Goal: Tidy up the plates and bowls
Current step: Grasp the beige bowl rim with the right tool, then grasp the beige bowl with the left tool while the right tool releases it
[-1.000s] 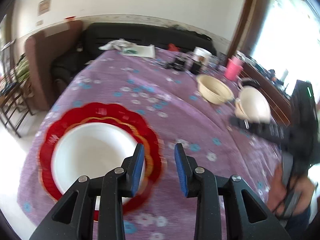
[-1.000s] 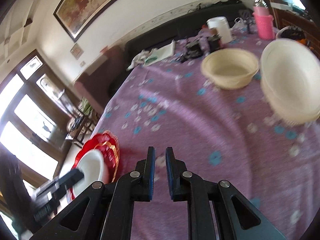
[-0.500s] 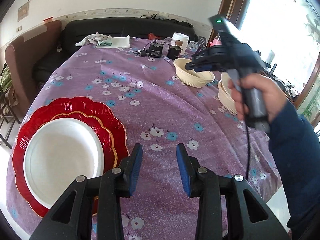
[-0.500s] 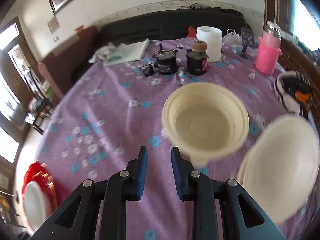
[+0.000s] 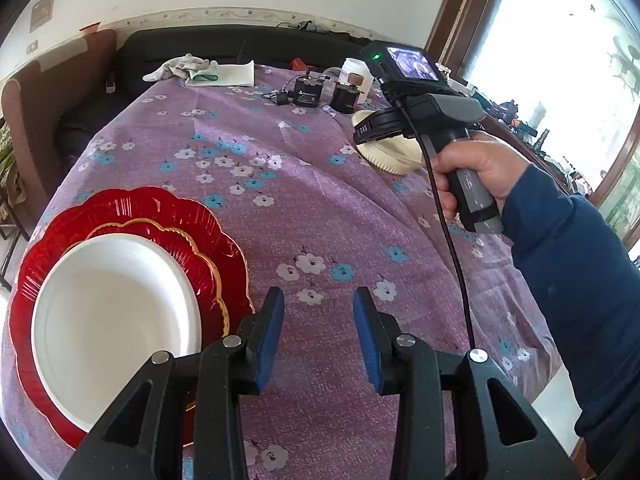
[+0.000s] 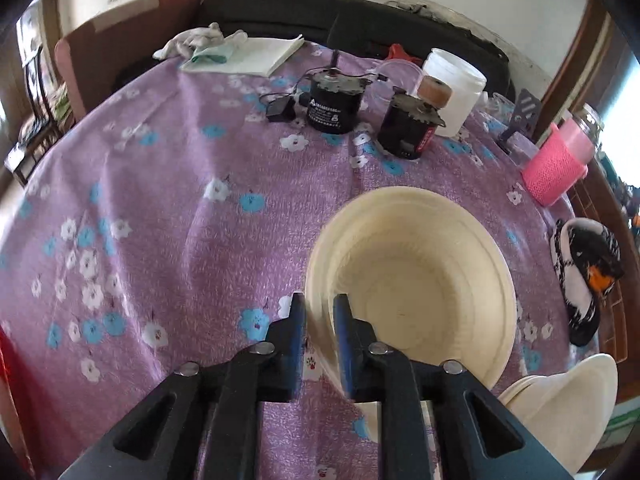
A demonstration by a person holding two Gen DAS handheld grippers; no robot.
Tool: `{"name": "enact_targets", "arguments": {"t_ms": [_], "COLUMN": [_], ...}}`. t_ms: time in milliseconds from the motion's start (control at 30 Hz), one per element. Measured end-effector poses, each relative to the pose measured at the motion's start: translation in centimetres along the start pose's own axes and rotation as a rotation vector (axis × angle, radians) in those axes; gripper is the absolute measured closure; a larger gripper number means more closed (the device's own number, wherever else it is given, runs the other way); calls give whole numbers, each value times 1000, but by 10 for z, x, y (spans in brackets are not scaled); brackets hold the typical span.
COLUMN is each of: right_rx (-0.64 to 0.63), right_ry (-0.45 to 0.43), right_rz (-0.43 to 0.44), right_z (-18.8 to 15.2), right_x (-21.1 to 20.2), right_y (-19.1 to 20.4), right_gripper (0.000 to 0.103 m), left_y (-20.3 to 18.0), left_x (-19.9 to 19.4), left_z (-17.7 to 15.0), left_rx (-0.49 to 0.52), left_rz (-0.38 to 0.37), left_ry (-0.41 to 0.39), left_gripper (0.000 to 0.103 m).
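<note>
- Left wrist view: the left gripper [image 5: 318, 332] hovers released, nothing between its blue pads, above the purple flowered tablecloth [image 5: 320, 208]. At 9 o'clock, a round white plate [image 5: 114, 320] lies on 2 scalloped red plates [image 5: 140, 208]. At 2 o'clock, a hand [image 5: 480, 168] holds the right gripper's handle.
- Right wrist view: the right gripper [image 6: 320, 330] has just clenched on the near rim of the cream plastic bowl [image 6: 412, 280]. Stacked cream bowls [image 6: 560, 396] sit at 4 o'clock.

One white plate [image 5: 112, 312] lies on two red plates [image 5: 132, 208]. One cream bowl [image 6: 416, 280] stands alone beside one stack of bowls [image 6: 560, 400]. Two black motors [image 6: 334, 106] stand behind.
</note>
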State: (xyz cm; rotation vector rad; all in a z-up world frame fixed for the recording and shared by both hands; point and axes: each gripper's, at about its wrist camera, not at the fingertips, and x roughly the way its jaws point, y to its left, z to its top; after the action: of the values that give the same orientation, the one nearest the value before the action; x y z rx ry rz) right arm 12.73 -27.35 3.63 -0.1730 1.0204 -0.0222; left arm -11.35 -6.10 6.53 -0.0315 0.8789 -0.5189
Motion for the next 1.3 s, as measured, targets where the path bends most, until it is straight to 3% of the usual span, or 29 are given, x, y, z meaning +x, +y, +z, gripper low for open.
{"name": "enact_targets", "arguments": {"t_ms": [200, 400, 533, 667, 733, 800, 900, 967, 1000, 1033, 1100, 1233, 1300], "right_rx": [-189, -475, -711, -781, -711, -594, -252, 43, 163, 276, 388, 573, 593], "right_ry": [-72, -118, -135, -211, -272, -334, -365, -355, -326, -295, -251, -196, -179], "right_rz": [42, 182, 231, 254, 262, 296, 339, 369, 375, 379, 419, 595, 656], "right_z": [-36, -125, -200, -245, -256, -263, -268, -277, -283, -290, -302, -321, -322], "right_x": [-51, -124, -169, -202, -217, -231, -237, -225, -215, -204, -187, -166, -162], "right_y": [31, 73, 95, 83, 63, 37, -13, -51, -64, -74, -77, -73, -67], "right_gripper": [93, 93, 92, 86, 54, 42, 42, 42, 47, 61, 72, 72, 72], "left_y": [4, 18, 23, 14, 5, -1, -13, -19, -23, -26, -30, -31, -31], "left_x": [-5, -14, -18, -23, -24, -24, -19, -11, -4, 1, 14, 32, 45], "left_z": [2, 2, 0, -2, -2, -1, 2, 6, 8, 10, 14, 25, 35], "left_rx": [-23, -71, -96, -85, -66, -52, -33, -25, -19, -16, -16, -23, -21], "left_rz": [-3, 18, 21, 6, 6, -1, -12, -18, -29, -30, -25, -1, 6], "left_ry": [-5, -19, -8, -4, 1, 8, 23, 43, 58, 72, 92, 103, 114], "left_gripper": [68, 68, 67, 63, 62, 62, 62, 62, 62, 62, 62, 62, 62]}}
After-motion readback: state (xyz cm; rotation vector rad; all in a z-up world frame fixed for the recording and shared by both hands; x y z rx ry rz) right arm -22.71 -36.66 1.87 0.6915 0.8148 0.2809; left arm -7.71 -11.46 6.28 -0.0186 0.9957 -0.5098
